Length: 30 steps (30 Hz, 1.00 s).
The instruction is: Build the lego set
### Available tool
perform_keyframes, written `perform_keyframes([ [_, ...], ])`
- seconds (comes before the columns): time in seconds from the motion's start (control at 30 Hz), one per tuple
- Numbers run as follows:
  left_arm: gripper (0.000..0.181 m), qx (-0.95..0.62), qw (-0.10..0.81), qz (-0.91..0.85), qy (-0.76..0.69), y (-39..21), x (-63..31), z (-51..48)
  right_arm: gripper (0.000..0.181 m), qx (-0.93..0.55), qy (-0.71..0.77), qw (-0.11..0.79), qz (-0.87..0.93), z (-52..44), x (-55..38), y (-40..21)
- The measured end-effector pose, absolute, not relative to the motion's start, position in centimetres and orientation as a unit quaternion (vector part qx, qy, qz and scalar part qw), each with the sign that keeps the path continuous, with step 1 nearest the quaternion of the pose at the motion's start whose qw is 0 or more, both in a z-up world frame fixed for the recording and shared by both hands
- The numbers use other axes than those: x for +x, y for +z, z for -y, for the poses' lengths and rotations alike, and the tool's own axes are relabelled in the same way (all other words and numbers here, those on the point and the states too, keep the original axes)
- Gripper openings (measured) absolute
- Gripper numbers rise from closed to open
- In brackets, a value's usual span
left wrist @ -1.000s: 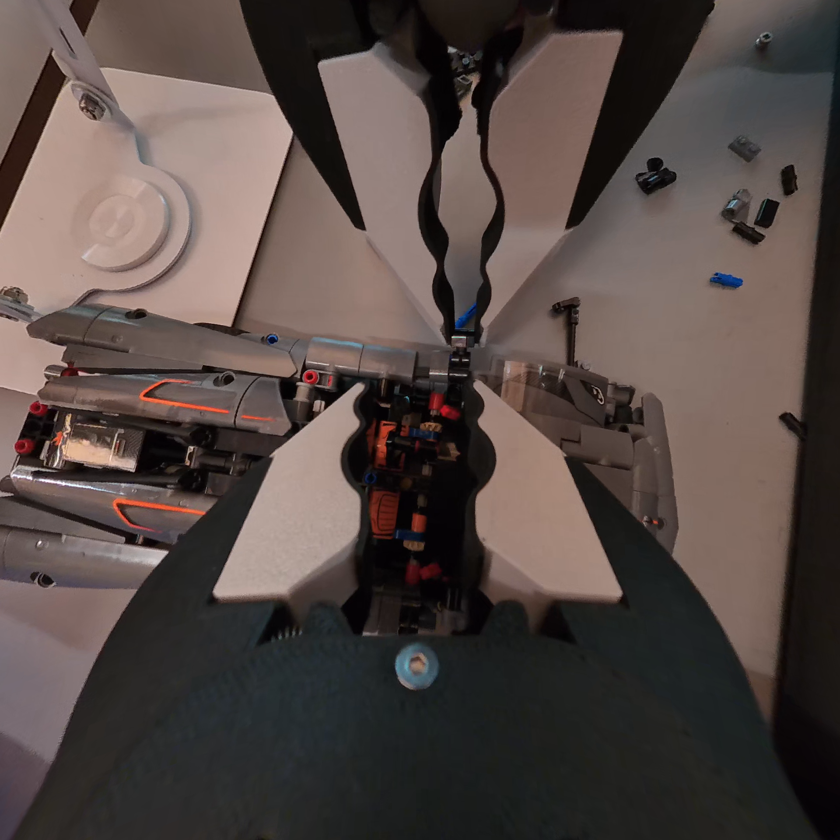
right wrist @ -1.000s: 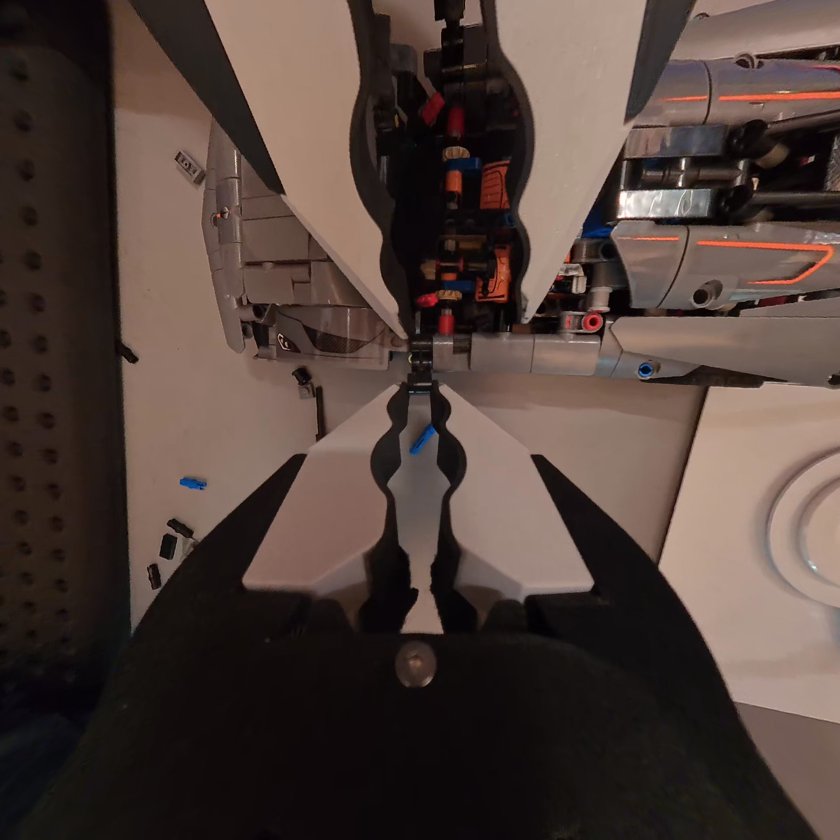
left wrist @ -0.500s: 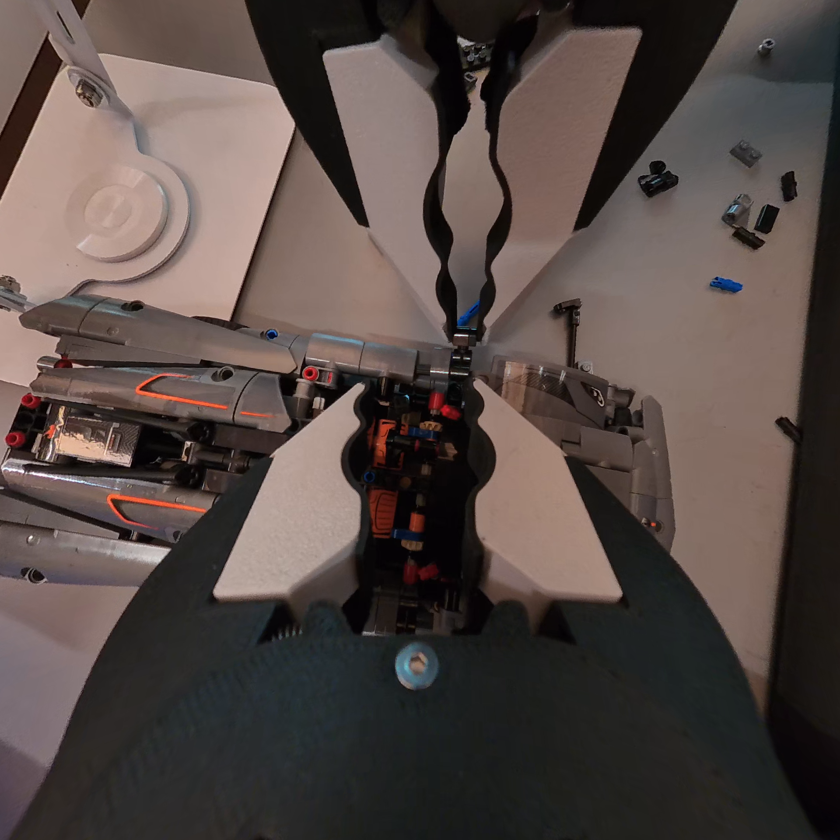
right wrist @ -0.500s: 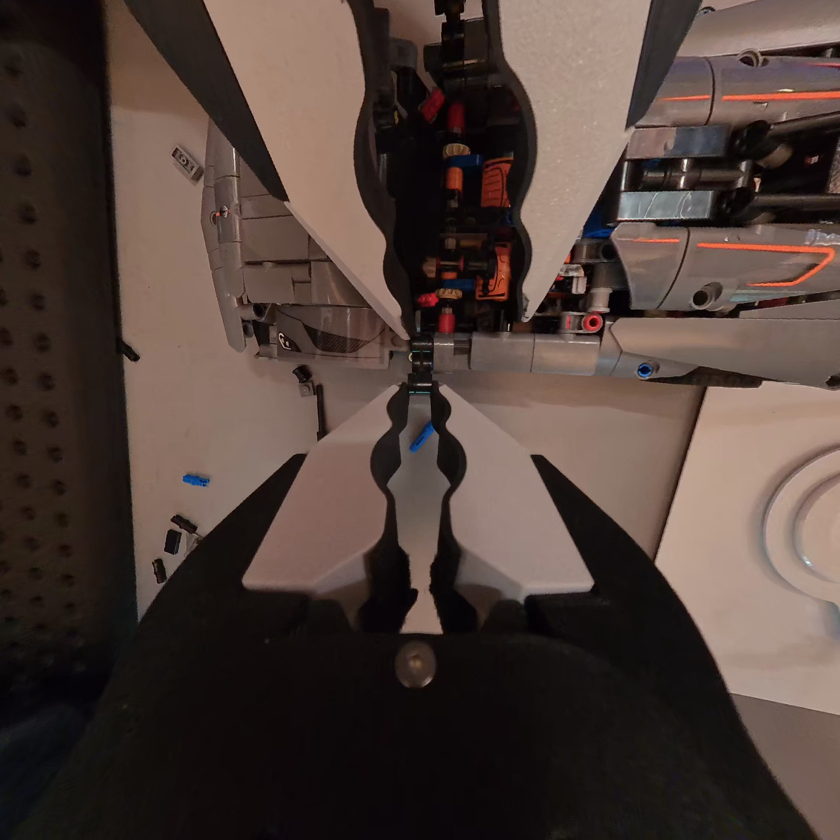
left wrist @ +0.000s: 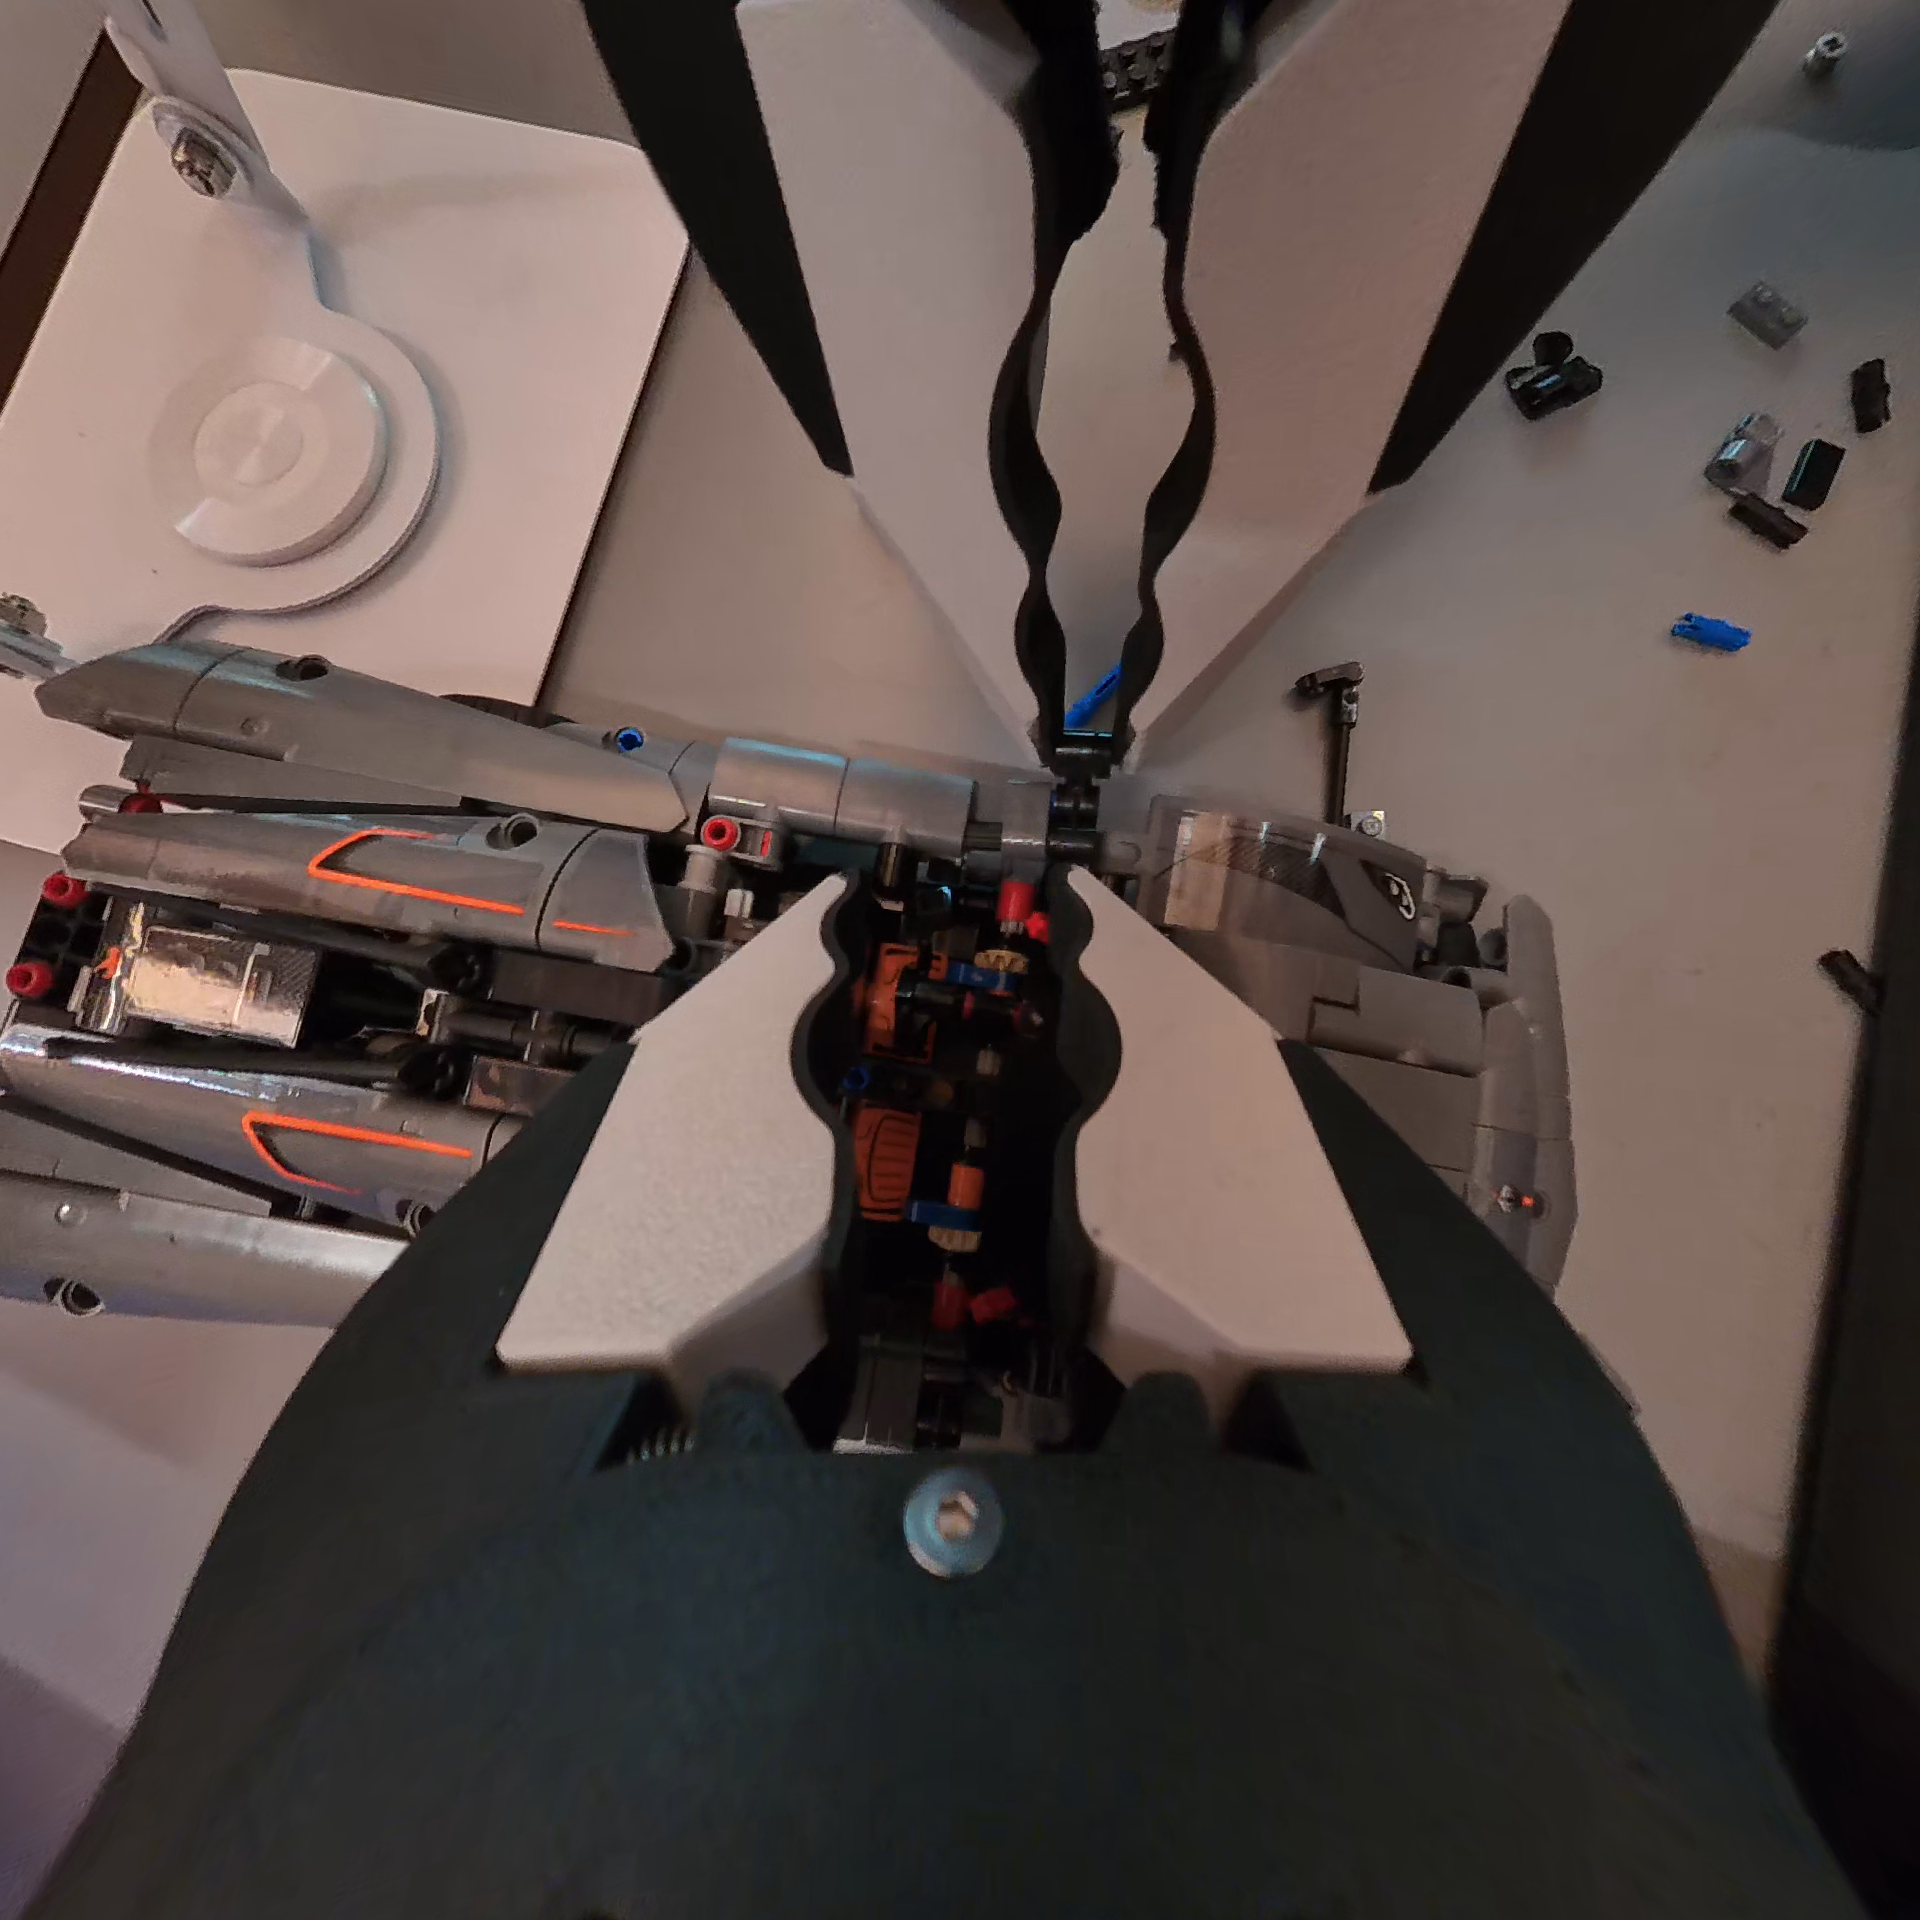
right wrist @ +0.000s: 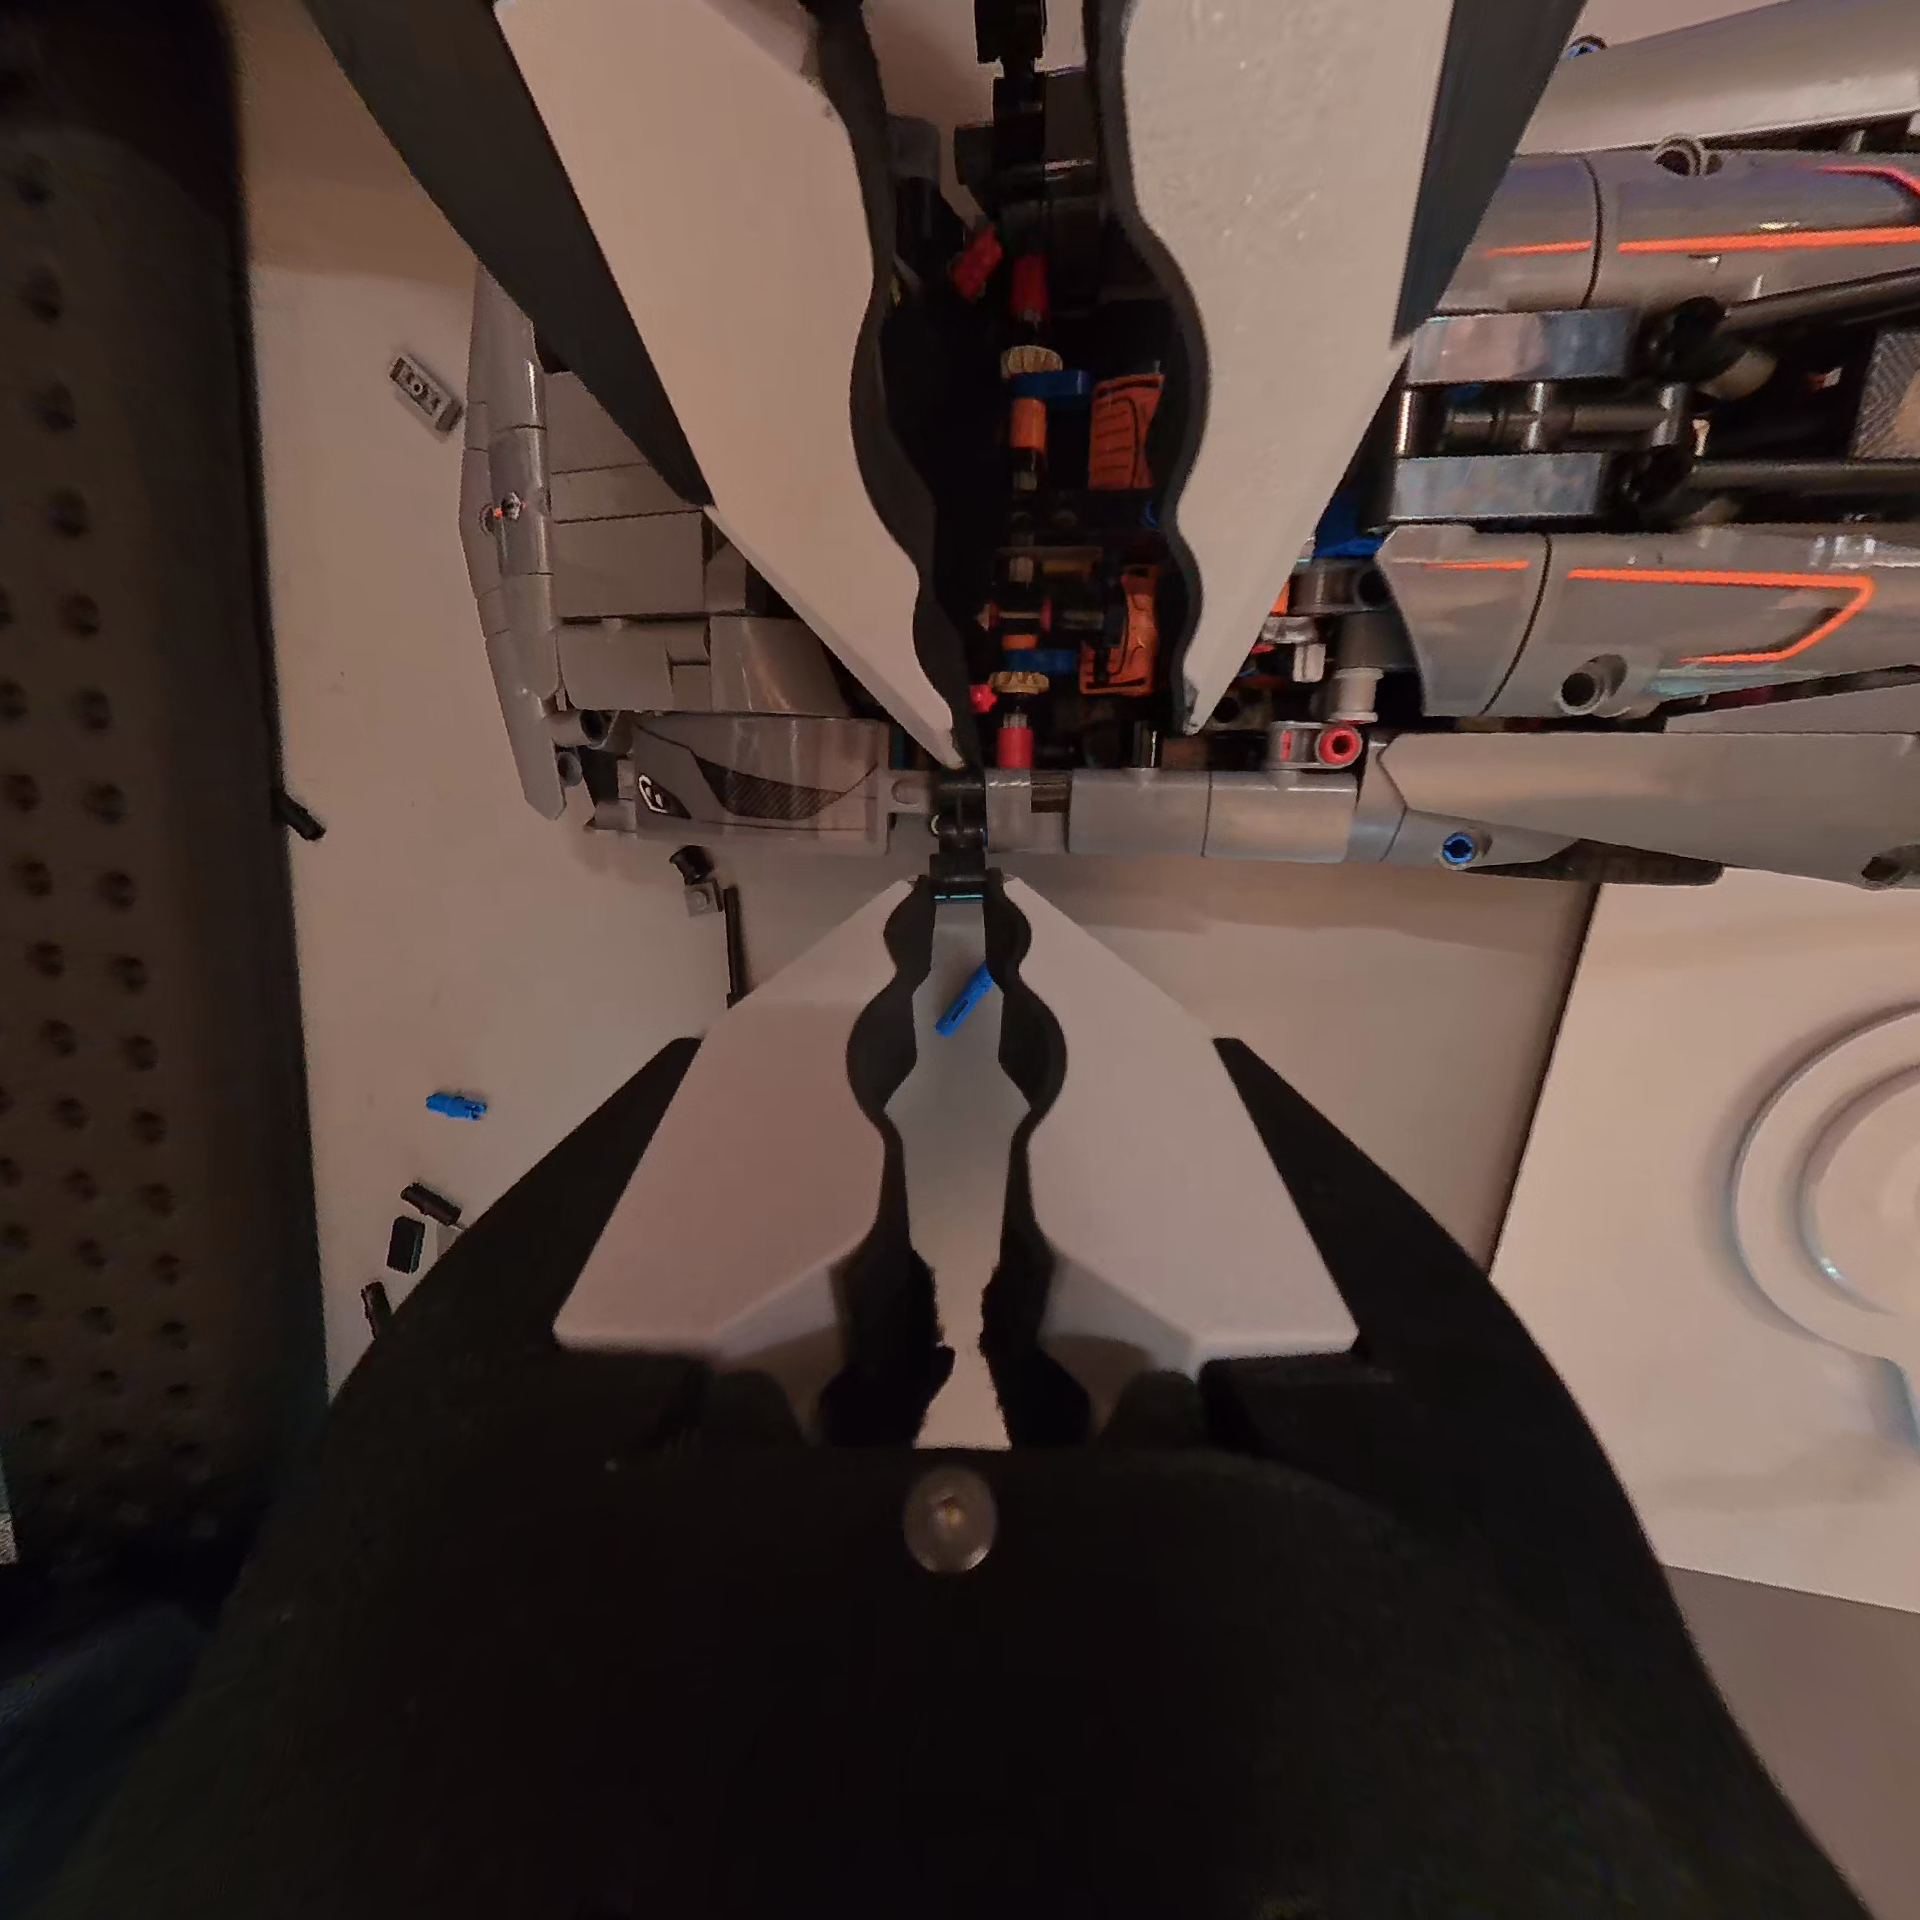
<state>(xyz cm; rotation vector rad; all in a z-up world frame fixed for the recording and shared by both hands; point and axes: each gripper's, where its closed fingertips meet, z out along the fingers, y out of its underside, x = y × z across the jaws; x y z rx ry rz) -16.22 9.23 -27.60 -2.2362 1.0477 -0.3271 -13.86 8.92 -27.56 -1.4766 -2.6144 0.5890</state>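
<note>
The grey lego vehicle model with orange lines lies on the table; it also shows in the right wrist view. My left gripper straddles the model's open middle section, its fingers closed against the inner frame. It enters the right wrist view from the top. My right gripper is shut on a small black connector piece and holds it against a black joint on the model's grey side beam. It comes in from the top of the left wrist view. A blue pin lies on the table under its fingers.
Loose parts lie beside the model's nose: a blue pin, black and grey bits, and a black axle. A white base plate with a round disc sits beyond the tail. A dark perforated mat borders the table. Left and right tips are no more than a few centimetres apart.
Nothing has clearly moved. Both grippers keep their holds, and the views shift only slightly.
</note>
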Motion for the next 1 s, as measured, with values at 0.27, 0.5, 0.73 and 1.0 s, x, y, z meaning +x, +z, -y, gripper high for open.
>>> perform_keyframes([
  [0.27, 0.034, -0.849, 0.323, -0.396, -0.134, -27.46, -16.20, -9.16, 0.007, -0.481, 0.192, 0.036, 0.855, -8.80, -13.70, -27.64],
  [0.5, 0.040, -0.849, 0.328, -0.390, -0.140, -27.08, -16.20, -9.19, 0.007, -0.482, 0.190, 0.035, 0.854, -8.88, -13.68, -27.78],
  [0.73, 0.044, -0.845, 0.335, -0.388, -0.152, -26.74, -15.80, -9.32, 0.007, -0.482, 0.191, 0.033, 0.854, -8.83, -13.74, -27.93],
  [1.0, 0.046, -0.847, 0.329, -0.388, -0.157, -27.09, -15.64, -9.32, 0.007, -0.484, 0.194, 0.031, 0.853, -8.82, -13.76, -27.95],
])
